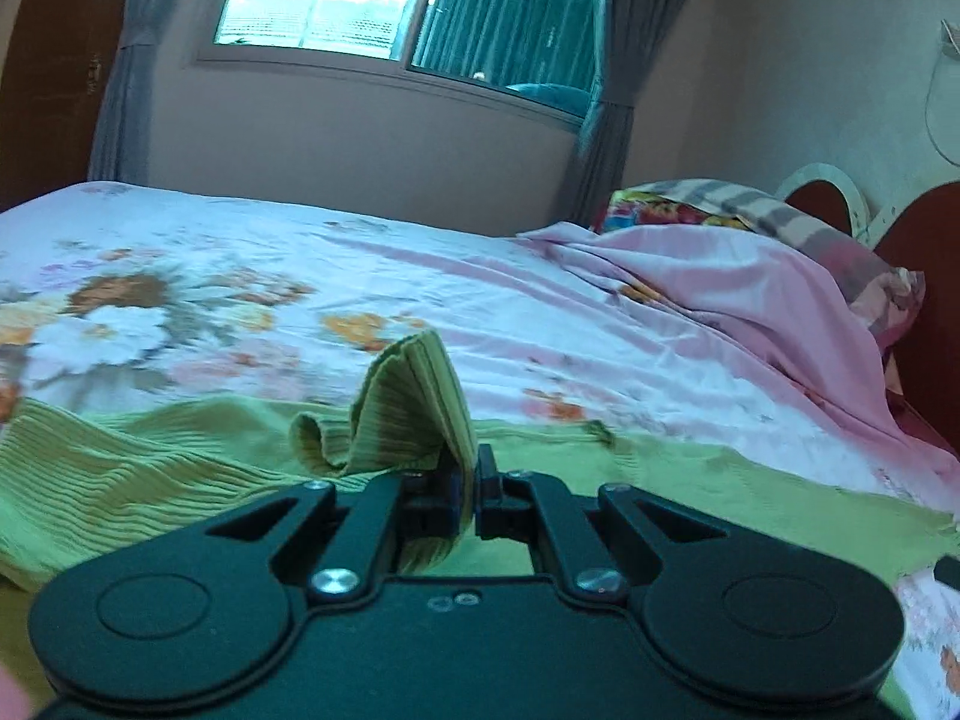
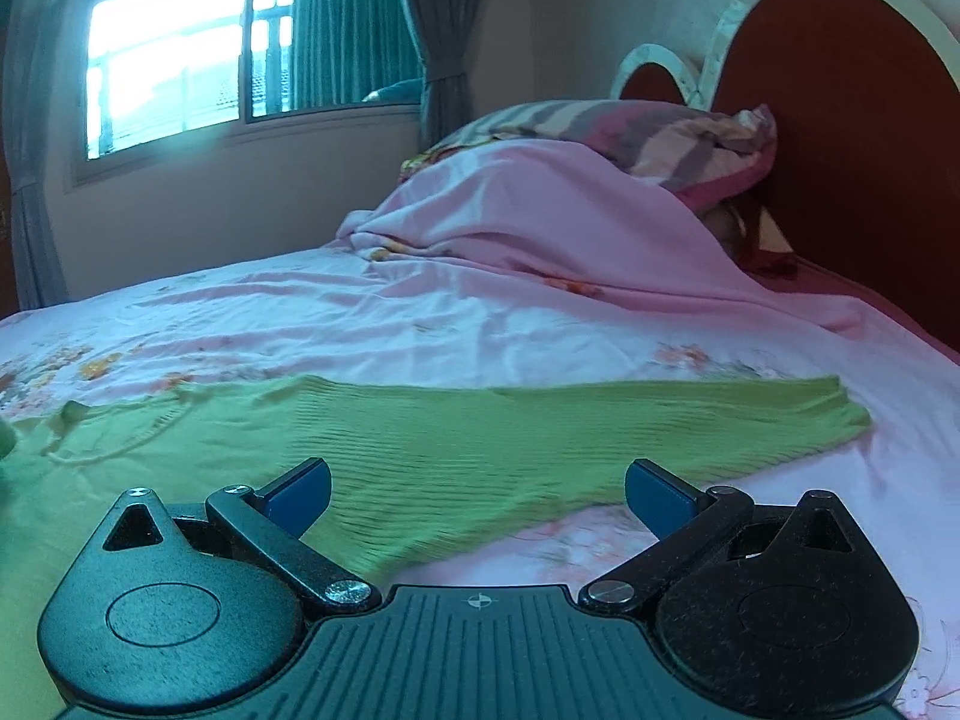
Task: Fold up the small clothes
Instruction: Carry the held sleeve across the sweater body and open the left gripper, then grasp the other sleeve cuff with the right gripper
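A green ribbed knit garment point(image 2: 456, 450) lies spread on the floral bedsheet point(image 2: 420, 324). In the left wrist view my left gripper point(image 1: 468, 480) is shut on a bunched edge of the green garment point(image 1: 414, 414), which stands up in a fold above the jaws. The rest of it lies flat to the left and right. In the right wrist view my right gripper point(image 2: 477, 492) is open and empty, its blue pads point(image 2: 300, 492) wide apart, just above the garment's near edge. One sleeve point(image 2: 780, 414) stretches to the right.
A pink blanket point(image 2: 540, 228) is heaped over pillows point(image 2: 648, 132) by the red headboard point(image 2: 840, 138). A window point(image 1: 372, 0) with grey curtains is on the far wall. The sheet continues beyond the garment.
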Motion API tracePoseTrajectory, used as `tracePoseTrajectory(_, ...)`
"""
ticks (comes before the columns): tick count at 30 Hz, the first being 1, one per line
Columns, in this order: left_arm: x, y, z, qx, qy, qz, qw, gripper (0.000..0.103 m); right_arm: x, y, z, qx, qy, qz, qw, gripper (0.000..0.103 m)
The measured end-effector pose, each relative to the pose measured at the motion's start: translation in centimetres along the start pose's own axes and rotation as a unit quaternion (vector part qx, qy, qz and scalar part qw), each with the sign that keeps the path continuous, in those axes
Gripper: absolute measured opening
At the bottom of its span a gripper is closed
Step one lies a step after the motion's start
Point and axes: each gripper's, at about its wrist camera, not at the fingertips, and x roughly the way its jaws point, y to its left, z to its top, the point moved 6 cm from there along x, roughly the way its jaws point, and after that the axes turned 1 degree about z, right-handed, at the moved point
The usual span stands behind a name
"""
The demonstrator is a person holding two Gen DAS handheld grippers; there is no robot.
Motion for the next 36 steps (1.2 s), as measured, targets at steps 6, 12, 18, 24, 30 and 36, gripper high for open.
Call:
tracePoseTrajectory(6,2.3,-5.2,-0.5,0.024,0.007,-0.018,0.9995,0.002,0.8,-3.8,-0.8,0.023,0.006,-0.018,1.0,0.103)
tracePoseTrajectory(12,4.6,-9.1,-2.3,0.053,0.027,-0.021,0.998,0.003,1.6,-7.0,-1.1,0.056,0.009,-0.032,0.998,0.103)
tracePoseTrajectory(18,7.3,-13.9,-5.8,0.119,0.104,-0.088,0.9834,0.1,1.6,-8.2,-1.7,0.065,0.017,-0.034,0.997,0.103)
tracePoseTrajectory(24,-0.1,-11.4,-5.6,0.153,0.03,-0.095,0.9832,0.101,0.4,-8.3,-1.1,0.068,0.011,-0.029,0.997,0.103)
tracePoseTrajectory(30,-8.5,4.0,-4.9,0.146,-0.009,0.102,0.9839,0.1,0.0,-2.2,1.2,0.102,-0.005,0.097,0.99,0.103)
tracePoseTrajectory(36,-8.0,13.8,-6.2,0.091,0.055,0.169,0.9798,0.093,5.4,9.3,1.3,0.135,0.073,0.235,0.96,0.085)
